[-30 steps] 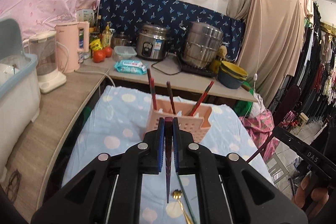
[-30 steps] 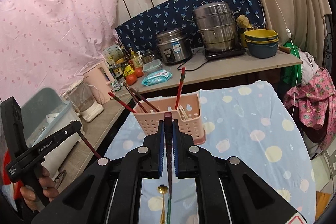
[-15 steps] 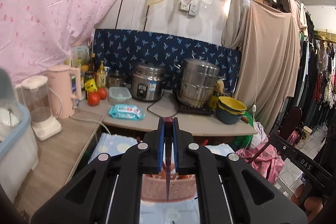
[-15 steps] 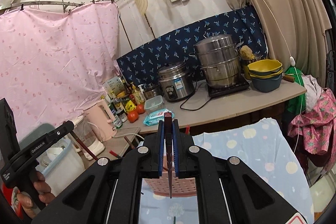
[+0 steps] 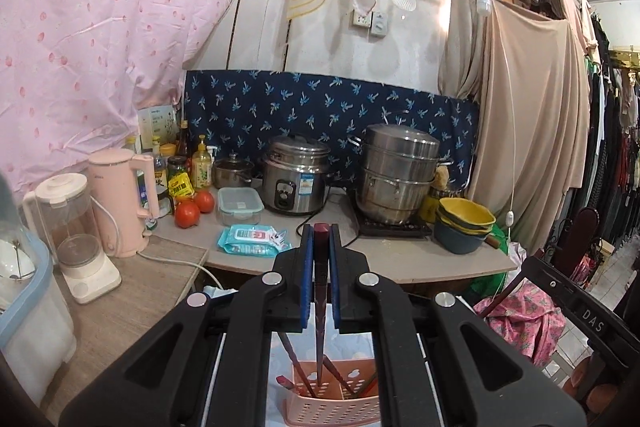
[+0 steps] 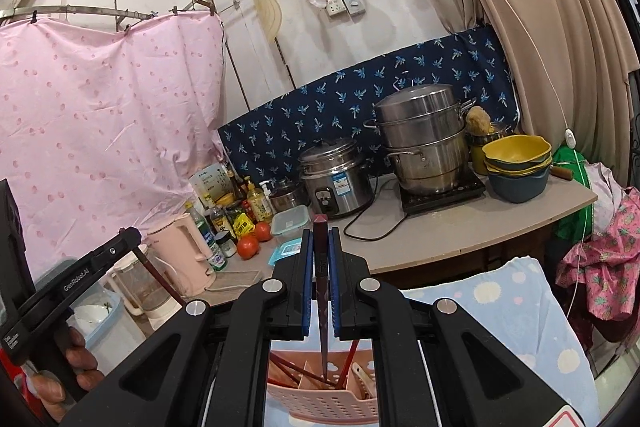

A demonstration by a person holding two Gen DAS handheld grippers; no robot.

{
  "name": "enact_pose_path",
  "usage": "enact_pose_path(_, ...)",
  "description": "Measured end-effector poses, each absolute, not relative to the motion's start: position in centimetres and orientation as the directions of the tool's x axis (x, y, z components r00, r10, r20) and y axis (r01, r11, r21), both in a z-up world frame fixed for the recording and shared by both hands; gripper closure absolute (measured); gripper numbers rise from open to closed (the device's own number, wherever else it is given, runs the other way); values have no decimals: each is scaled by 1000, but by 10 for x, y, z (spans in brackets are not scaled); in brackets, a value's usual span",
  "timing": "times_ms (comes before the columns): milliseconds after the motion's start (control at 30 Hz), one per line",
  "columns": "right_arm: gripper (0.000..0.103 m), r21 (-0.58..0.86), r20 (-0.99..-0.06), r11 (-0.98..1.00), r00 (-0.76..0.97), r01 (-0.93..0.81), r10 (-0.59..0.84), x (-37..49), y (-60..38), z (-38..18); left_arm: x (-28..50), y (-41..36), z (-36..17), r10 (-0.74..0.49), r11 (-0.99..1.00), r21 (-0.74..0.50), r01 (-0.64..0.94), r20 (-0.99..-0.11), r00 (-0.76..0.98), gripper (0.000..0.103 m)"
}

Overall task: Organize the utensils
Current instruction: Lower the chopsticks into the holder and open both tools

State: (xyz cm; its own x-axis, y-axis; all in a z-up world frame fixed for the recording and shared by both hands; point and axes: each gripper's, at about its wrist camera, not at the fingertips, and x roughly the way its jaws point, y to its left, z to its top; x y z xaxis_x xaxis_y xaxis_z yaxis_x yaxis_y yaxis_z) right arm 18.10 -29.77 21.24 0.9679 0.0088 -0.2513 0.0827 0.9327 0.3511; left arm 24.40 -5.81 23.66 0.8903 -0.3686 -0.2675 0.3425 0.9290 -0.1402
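My left gripper (image 5: 320, 239) is shut on a dark red chopstick (image 5: 319, 311) that hangs upright, its tip down inside the pink perforated utensil basket (image 5: 332, 409). My right gripper (image 6: 320, 239) is shut on another dark red chopstick (image 6: 322, 319), its tip also inside the same basket (image 6: 320, 405). Several red chopsticks lean in the basket in both views. The left gripper also shows at the left edge of the right wrist view (image 6: 80, 279), and the right one at the right edge of the left wrist view (image 5: 576, 311).
The basket stands on a table with a blue spotted cloth (image 6: 512, 311). Behind it is a counter (image 5: 400, 259) with a rice cooker (image 5: 298, 179), a steel steamer pot (image 5: 394, 179), stacked bowls (image 5: 464, 227), tomatoes, a pink kettle (image 5: 120, 203) and a blender.
Both grippers have risen and tilted up from the table, then moved over the basket. Each chopstick now hangs with its tip in the basket. The spoon on the cloth is out of view.
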Motion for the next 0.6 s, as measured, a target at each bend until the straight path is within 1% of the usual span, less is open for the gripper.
enact_pose_path(267, 96, 349, -336, 930, 942, 114, 11, 203, -298, 176, 264, -61, 203, -359, 933, -153, 325, -339, 870, 96)
enact_pose_path(600, 96, 350, -411, 927, 911, 136, 22, 217, -293, 142, 271, -61, 182, -353, 935, -167, 312, -385, 853, 96)
